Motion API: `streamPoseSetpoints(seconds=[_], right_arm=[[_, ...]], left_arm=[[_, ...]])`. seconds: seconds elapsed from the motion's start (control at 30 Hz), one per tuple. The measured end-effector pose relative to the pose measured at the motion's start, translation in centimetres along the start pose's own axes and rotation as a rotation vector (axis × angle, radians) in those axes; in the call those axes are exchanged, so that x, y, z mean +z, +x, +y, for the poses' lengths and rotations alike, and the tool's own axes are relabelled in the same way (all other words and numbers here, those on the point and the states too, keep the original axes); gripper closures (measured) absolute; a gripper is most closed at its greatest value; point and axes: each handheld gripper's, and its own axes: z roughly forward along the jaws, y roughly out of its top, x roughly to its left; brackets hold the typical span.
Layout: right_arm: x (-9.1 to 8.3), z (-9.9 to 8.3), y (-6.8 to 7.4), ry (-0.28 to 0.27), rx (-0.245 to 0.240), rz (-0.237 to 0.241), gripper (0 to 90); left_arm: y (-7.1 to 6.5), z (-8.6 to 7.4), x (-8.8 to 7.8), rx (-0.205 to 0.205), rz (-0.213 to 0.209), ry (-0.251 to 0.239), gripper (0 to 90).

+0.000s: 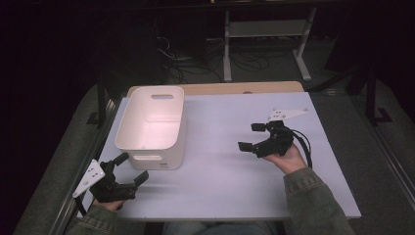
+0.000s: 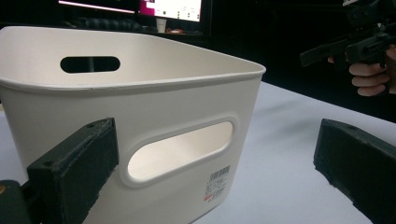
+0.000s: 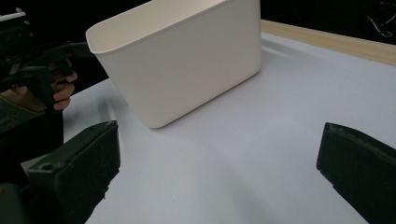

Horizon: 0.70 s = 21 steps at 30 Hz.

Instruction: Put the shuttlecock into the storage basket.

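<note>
A white plastic bin with cut-out handles stands on the left half of the white table; nothing shows inside it. My left gripper hovers at the table's near left corner, just in front of the bin's near end wall, jaws wide apart and empty. My right gripper is held over the right half of the table, jaws apart and pointing left toward the bin, nothing between them. Across the table the right gripper appears in the left gripper view, and the left gripper in the right gripper view.
A strip of wooden tabletop runs along the far edge. Beyond it, on the dark floor, lie tangled cables and stands a white frame. A metal rail borders the table's left side.
</note>
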Motion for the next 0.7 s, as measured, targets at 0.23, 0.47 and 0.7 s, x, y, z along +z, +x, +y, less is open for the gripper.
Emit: streamPoseSetpoints(seconds=[0.23,0.47,0.7], right_arm=[[-0.5,-1.1,-0.4,-0.014,0.021,-0.011,0.0],[-1.3,-1.9,-0.6,-0.035,0.02,-0.036,0.0],[-2.3,-2.6,-1.0,-0.038,0.022,-0.056,0.0]], left_arm=[[0.0,0.0,0.0,0.001,0.001,0.002,0.0],[0.0,0.0,0.0,0.002,0.0,0.002,0.0],[0.0,0.0,0.0,0.002,0.001,0.001,0.0]])
